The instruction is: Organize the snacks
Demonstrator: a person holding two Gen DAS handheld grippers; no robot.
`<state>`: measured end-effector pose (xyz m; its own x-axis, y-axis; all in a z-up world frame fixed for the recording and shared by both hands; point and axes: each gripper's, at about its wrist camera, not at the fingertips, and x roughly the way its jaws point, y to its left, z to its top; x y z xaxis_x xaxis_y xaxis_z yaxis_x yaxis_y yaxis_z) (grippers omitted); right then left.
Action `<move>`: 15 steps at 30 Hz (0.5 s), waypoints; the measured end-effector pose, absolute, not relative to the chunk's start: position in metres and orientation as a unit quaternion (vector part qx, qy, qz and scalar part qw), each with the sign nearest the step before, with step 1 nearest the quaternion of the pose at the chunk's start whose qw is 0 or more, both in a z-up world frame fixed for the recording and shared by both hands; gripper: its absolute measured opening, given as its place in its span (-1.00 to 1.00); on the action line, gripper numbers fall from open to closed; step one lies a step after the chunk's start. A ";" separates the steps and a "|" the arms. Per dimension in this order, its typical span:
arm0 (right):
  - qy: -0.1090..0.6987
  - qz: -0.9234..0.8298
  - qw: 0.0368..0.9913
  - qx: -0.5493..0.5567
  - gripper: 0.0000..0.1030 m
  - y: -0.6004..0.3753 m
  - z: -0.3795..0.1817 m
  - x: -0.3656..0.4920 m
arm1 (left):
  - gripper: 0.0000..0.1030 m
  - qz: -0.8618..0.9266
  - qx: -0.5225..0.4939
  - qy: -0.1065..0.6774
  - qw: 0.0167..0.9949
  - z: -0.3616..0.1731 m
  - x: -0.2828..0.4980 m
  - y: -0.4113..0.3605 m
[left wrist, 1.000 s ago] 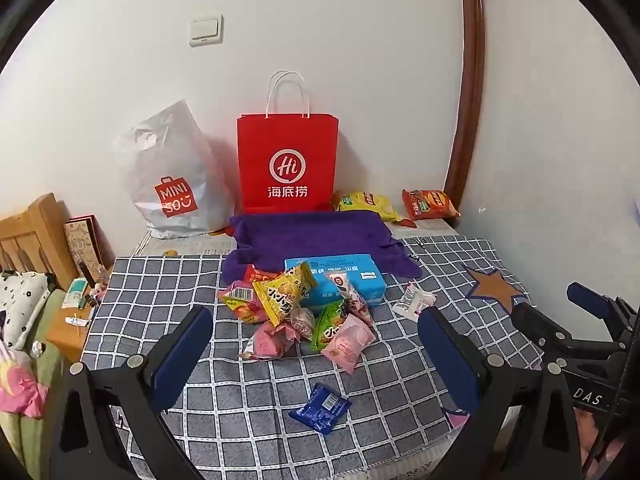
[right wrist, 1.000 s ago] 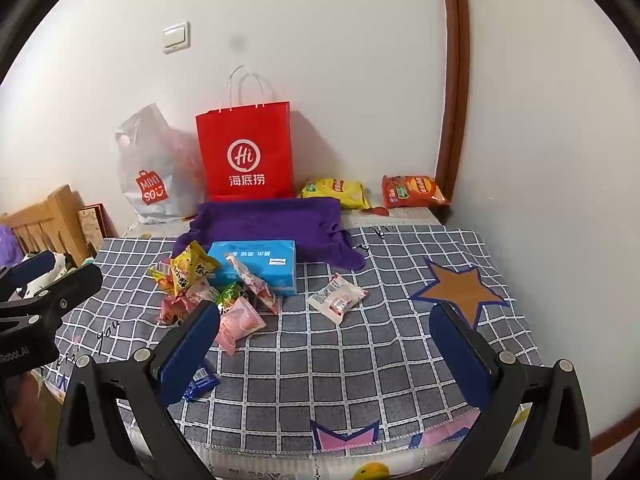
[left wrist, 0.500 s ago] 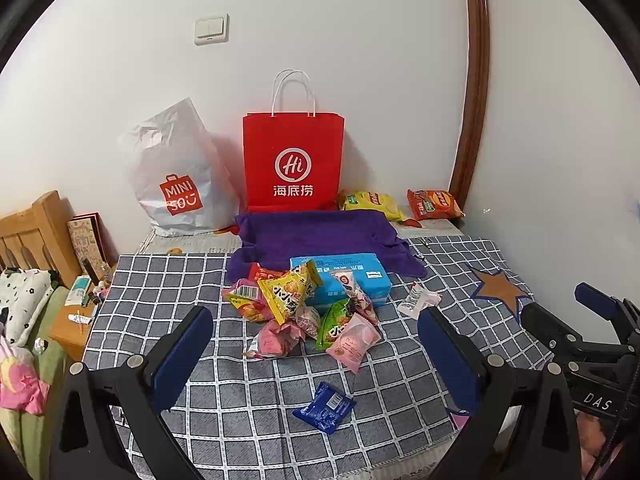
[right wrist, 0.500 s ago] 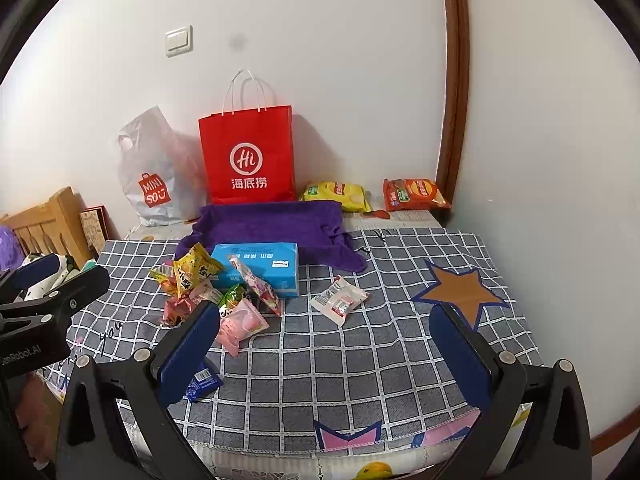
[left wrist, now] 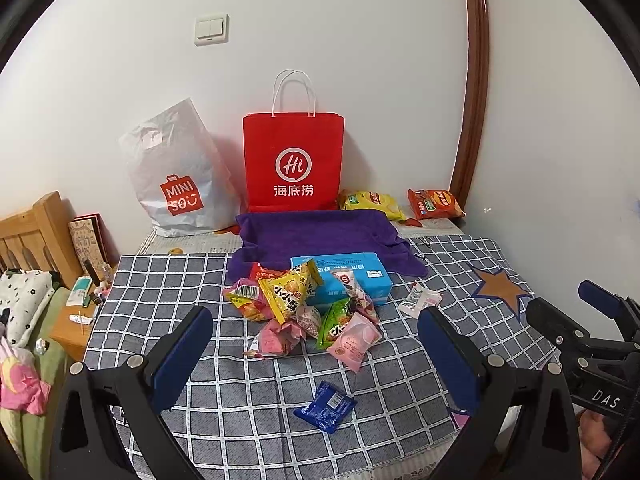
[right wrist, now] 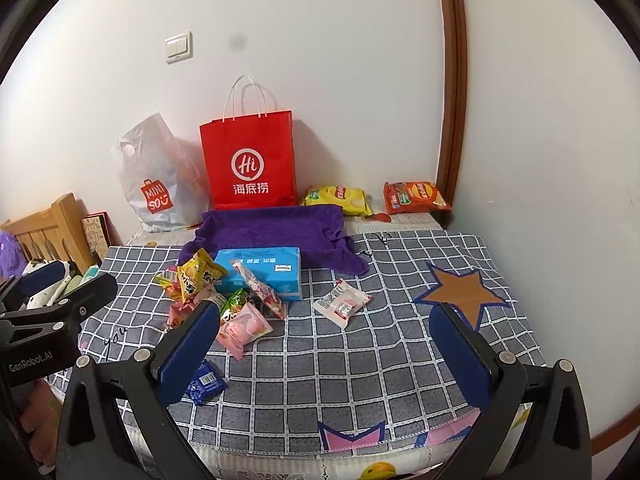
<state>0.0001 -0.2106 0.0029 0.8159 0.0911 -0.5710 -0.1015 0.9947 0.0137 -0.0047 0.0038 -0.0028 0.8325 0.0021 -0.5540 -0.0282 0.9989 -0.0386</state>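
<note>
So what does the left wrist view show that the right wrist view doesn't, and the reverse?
Only the left wrist view shows the dark blue packet whole; in the right wrist view a finger partly hides it. It also shows the right gripper from the side and the pink cloth at its left edge.

Only the right wrist view shows the left gripper from the side, the purple plush and the pink cat ears on the cover's near edge.

Both show the red bag, blue box, snack pile and white packet. Both grippers are open and empty.
</note>
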 end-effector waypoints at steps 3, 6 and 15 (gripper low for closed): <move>0.299 0.050 0.953 -0.009 0.99 -0.210 0.003 0.000 | 0.99 0.009 -0.022 0.289 0.957 -0.003 -0.005 0.003; 0.299 0.051 0.953 -0.009 0.99 -0.210 0.003 0.000 | 0.99 0.008 -0.022 0.289 0.957 -0.003 -0.005 0.003; 0.298 0.051 0.953 -0.009 0.99 -0.210 0.003 -0.001 | 0.99 0.007 -0.022 0.289 0.957 -0.003 -0.006 0.003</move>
<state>-0.0013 -0.2105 0.0031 0.8175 0.0926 -0.5684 -0.1028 0.9946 0.0143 -0.0059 0.0027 -0.0035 0.8334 0.0016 -0.5527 -0.0267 0.9989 -0.0373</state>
